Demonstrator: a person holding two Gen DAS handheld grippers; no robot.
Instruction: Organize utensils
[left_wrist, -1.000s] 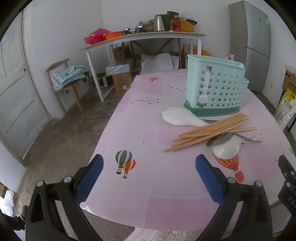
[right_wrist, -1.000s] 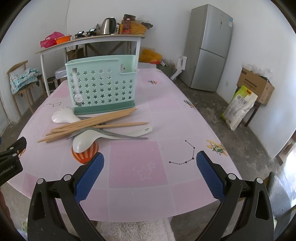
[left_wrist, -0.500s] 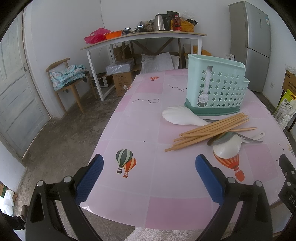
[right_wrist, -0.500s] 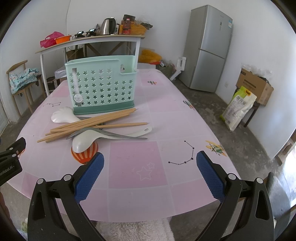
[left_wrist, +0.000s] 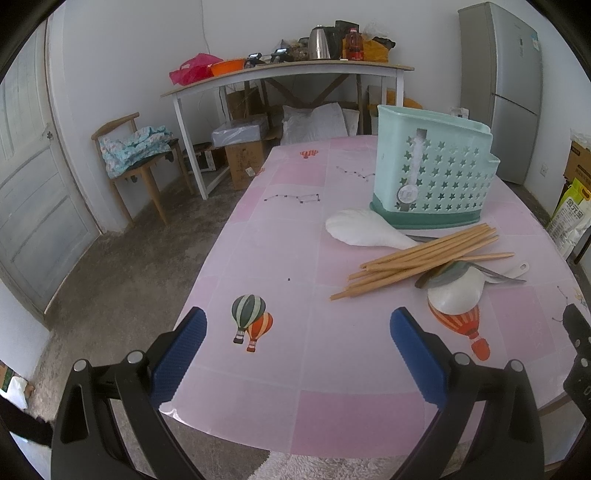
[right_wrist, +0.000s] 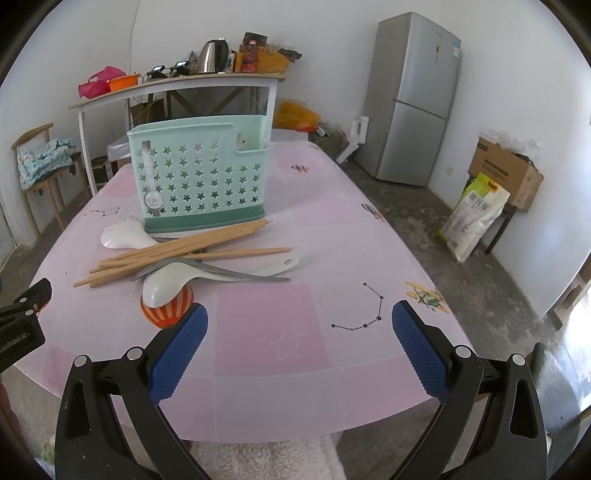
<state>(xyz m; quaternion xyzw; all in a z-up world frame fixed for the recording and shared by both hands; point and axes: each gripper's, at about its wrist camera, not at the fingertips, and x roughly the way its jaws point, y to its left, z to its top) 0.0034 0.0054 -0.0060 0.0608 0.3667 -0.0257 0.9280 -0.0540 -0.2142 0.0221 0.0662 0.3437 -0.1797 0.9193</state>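
Nearest the holder's front side, over the pink tabletop (right_wrist: 288, 332) edge, left tongs (left_wrist: 297, 347) & right tongs (right_wrist: 299, 336) both gape wide, nothing gripped. Closer to the holder: white spoons (right_wrist: 166, 286), metal spoon (right_wrist: 221, 271), chopsticks (right_wrist: 177, 251) piled w/ rice paddle (right_wrist: 123, 236), just in front of the mint utensil holder (right_wrist: 199, 177).

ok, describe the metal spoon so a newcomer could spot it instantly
Find the mint green star-holed basket on the pink table. In the pile in front of it, below the wooden chopsticks, lies the metal spoon: the only grey, thin one, resting across a white spoon.
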